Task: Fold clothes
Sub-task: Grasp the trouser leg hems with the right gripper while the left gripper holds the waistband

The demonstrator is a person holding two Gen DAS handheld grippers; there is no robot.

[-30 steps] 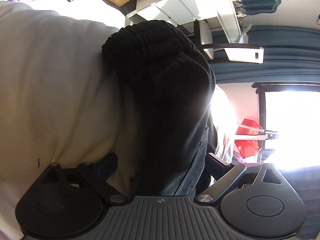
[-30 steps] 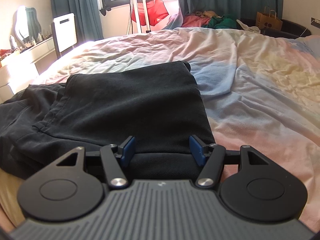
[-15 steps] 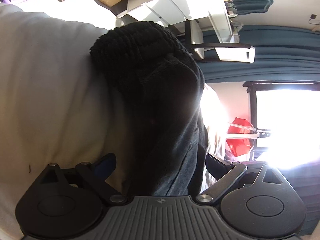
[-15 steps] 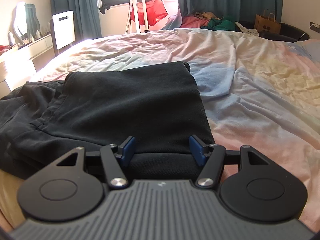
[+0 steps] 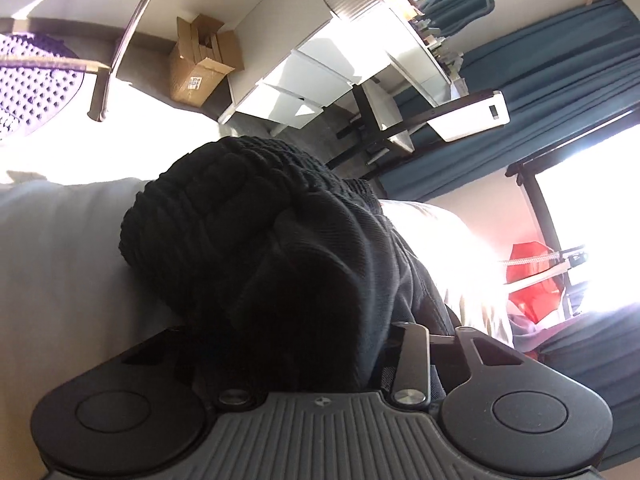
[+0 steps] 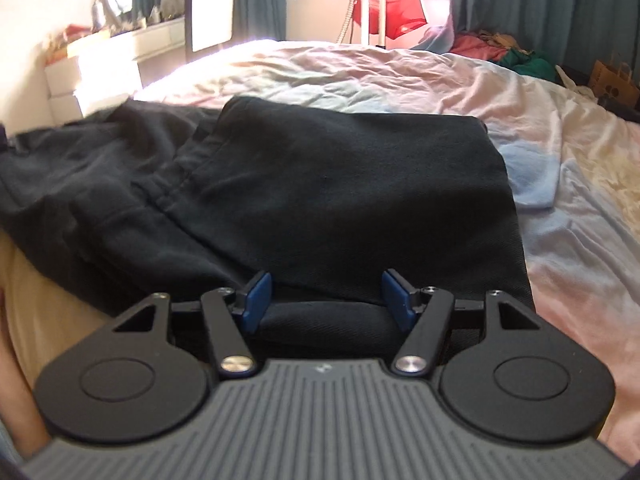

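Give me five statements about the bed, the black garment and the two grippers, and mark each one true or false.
1. The black garment lies on the bed. True.
2. The right gripper has its blue pads clamped tight together. False: the pads stand apart, with a fold of the garment's near edge between them.
3. The left gripper has bunched black fabric between its fingers. True: its jaws have just been closing on it.
4. The bedsheet is plain dark green. False: it is pale, with pink, blue and yellow patches.
5. A cardboard box stands open on the floor near white drawers. True.
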